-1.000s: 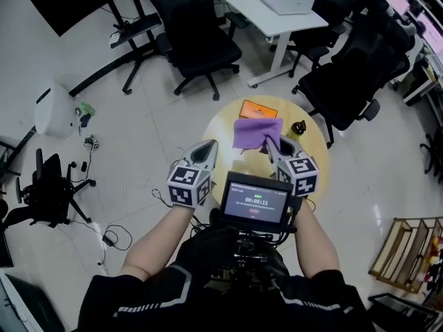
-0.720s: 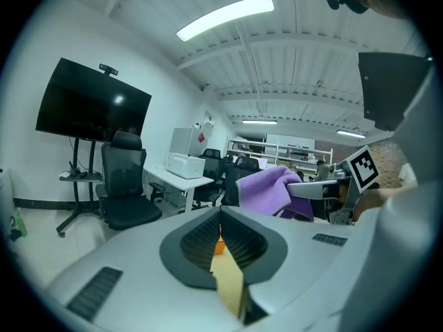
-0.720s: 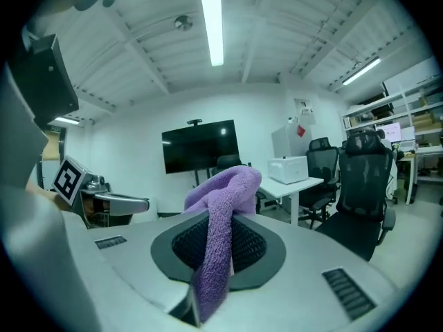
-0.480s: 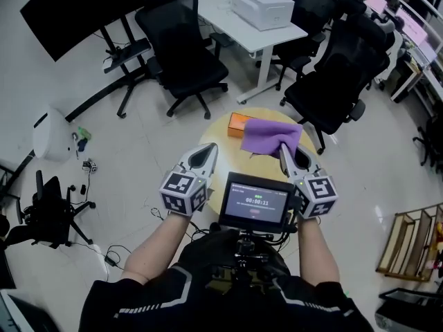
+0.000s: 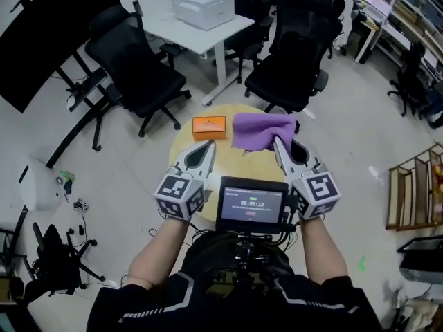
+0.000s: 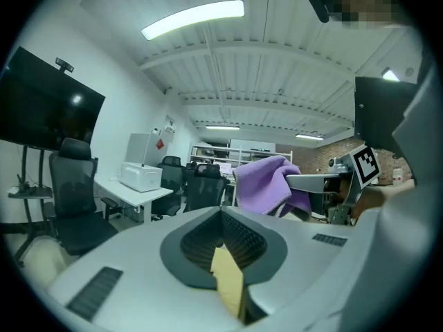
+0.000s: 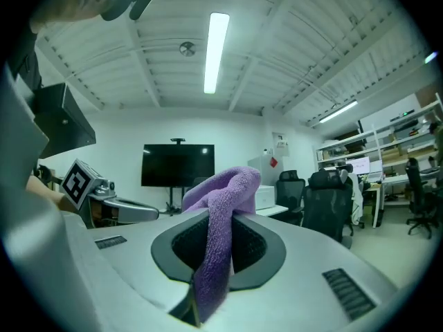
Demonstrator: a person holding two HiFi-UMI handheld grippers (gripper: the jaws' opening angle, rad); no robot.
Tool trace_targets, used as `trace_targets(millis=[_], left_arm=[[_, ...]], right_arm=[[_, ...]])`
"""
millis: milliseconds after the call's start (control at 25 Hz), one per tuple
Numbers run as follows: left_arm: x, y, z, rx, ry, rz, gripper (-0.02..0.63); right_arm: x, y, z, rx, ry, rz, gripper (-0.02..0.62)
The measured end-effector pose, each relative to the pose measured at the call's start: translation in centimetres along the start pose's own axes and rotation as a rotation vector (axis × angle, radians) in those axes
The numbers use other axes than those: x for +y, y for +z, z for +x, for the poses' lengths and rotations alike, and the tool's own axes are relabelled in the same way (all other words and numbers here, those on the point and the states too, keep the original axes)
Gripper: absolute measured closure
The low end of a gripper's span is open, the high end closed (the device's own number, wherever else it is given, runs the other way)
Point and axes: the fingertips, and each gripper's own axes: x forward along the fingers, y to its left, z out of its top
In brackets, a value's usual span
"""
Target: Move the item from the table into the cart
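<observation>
My right gripper point(image 5: 278, 142) is shut on a purple cloth point(image 5: 260, 130), held up above the round wooden table point(image 5: 181, 140). In the right gripper view the cloth point(image 7: 220, 213) is pinched between the jaws and folds over their tips. My left gripper point(image 5: 205, 149) is shut with nothing in it, level with the right one and a little to its left; its jaws meet in the left gripper view, where the cloth point(image 6: 266, 184) shows to the right. An orange box point(image 5: 209, 126) lies on the table just beyond the left gripper.
Black office chairs point(image 5: 142, 81) point(image 5: 287, 61) stand around the table's far side. Behind them is a white desk point(image 5: 190, 32) with a white printer point(image 5: 202, 7). A wooden rack point(image 5: 414, 185) stands at the right edge. A mounted screen point(image 5: 251, 205) sits between my arms.
The view has swung round, so the table and chairs have shifted in the frame. The right gripper still holds the purple cloth, now lifted clear of the table. The orange box now shows uncovered.
</observation>
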Motion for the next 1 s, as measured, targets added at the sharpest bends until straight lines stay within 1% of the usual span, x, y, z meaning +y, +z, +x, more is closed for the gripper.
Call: trace_targets(millis=[80,160,240,320,440,480,520,560,680,720,840,880,1000], left_arm=[[-3.1,-0.2,2.2,-0.001,-0.068,0.014,0.606],[-6.9,-0.8,4.8,-0.005,-0.145,0.046,0.606],[-9.3,-1.1,6.8,-0.005,-0.226,0.076,0.606],[-10.2,-1.0,8.1,0.001,-0.307,0.082,0.606],[-11.5,-0.3,9.5,0.009,-0.436,0.088,0.606],[-12.7,-0.2,9.8,0.012,-0.484,0.096,0.606],[-14.8,-0.4,9.9,0.014,-0.534,0.104,0.606],[-18.1,-0.9,9.5,0.016,-0.584,0.110,0.606],[-31.6,-3.3,6.5,0.020,-0.719,0.122,0.606],[-35.0,-3.9,5.7,0.020,-0.763,0.127,0.606],[-41.8,-5.3,4.2,0.023,-0.902,0.135,0.606],[-44.7,-6.0,3.3,0.024,-0.944,0.136,0.606],[-55.7,-8.7,-0.5,0.033,-1.051,0.137,0.606]], right_arm=[[-2.6,-0.3,-2.8,-0.022,-0.070,0.002,0.564],[-5.6,-1.2,-6.4,-0.039,-0.152,0.019,0.565],[-7.9,-2.1,-9.0,-0.043,-0.246,0.026,0.563],[-8.9,-1.9,-10.5,-0.053,-0.345,0.033,0.565],[-9.4,-0.6,-12.5,-0.064,-0.485,0.031,0.565],[-9.5,-0.3,-13.9,-0.067,-0.534,0.033,0.565],[-9.5,-0.3,-16.4,-0.070,-0.586,0.034,0.565],[-9.5,-0.6,-20.2,-0.071,-0.640,0.033,0.565],[-9.1,-2.1,-35.5,-0.080,-0.796,0.042,0.565],[-8.8,-2.5,-39.2,-0.087,-0.842,0.045,0.565],[-7.3,-3.7,-46.4,-0.098,-0.971,0.038,0.565],[-6.6,-4.1,-49.5,-0.102,-1.012,0.035,0.565],[-4.0,-4.9,-61.9,-0.113,-1.134,0.028,0.565]])
